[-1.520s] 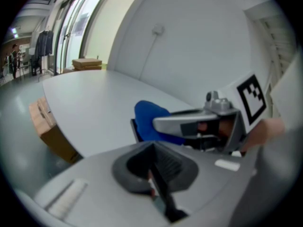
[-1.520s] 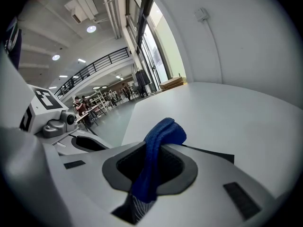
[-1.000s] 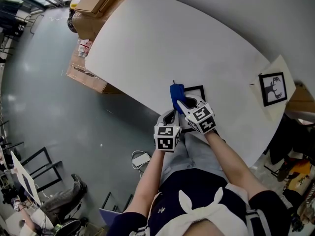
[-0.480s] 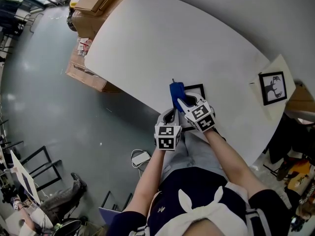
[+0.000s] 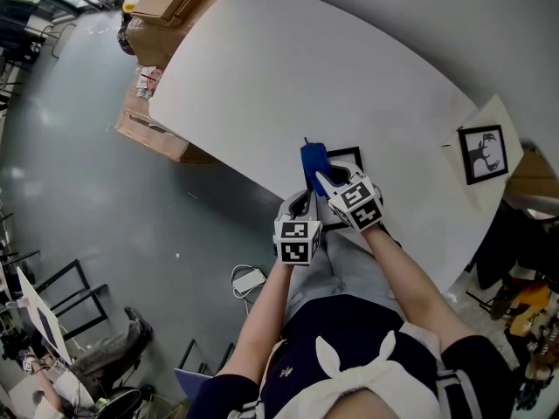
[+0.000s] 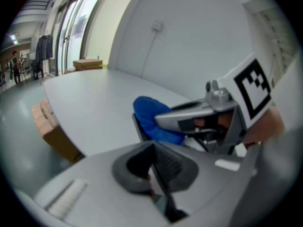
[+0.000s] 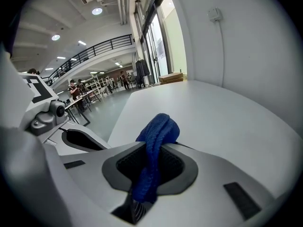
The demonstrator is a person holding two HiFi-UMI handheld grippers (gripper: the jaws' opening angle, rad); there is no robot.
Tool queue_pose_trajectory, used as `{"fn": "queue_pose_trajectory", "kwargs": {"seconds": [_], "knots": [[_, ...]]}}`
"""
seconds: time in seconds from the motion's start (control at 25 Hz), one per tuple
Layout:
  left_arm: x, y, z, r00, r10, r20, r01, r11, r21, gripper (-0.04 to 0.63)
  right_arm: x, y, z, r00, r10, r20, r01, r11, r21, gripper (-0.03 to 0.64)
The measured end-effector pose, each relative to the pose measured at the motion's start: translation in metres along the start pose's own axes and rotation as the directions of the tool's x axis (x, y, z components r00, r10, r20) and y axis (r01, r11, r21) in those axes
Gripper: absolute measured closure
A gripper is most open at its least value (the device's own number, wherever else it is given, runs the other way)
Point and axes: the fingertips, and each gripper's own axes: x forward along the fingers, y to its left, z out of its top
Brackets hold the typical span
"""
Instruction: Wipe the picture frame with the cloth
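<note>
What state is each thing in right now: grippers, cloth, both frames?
right gripper: jaws shut on the cloth.
cloth: bunched, pinched in the right jaws, against the picture frame's far corner.
left gripper: jaws shut, apparently on the picture frame's edge.
picture frame: at the table's near edge, partly hidden by the right gripper.
second frame: lying on a pale sheet, apart from both grippers.

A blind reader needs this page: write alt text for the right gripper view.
A blue cloth stands pinched upright in the right gripper, its fingers shut on it, above a white table. The left gripper shows at the left edge, and a bright hall with people lies beyond.
</note>
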Motion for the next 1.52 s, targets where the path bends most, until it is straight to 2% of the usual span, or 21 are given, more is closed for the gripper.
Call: {"fn": "queue_pose_trajectory", "kwargs": {"seconds": [0.28,1.12,1.52], "knots": [[0.001,0.001,0.000,1.000,0.010,-0.001,-0.010,1.000,-0.010,0.591,-0.004,-0.009,-0.003,0.999,-0.024,-0.029,0.024,1.000,0.003,0.554],[0.000,0.003,0.000,1.000,0.017,0.001,-0.017,0.999,-0.037,0.591,-0.030,-0.046,-0.018,0.993,-0.112,-0.037,0.114,0.991,0.068,0.554],[0.000,0.004,0.001,0.999,0.036,0.000,-0.036,0.999,-0.022,0.591,-0.047,-0.066,-0.024,0.986,-0.166,-0.027,0.168,0.980,0.102,0.554]]}}
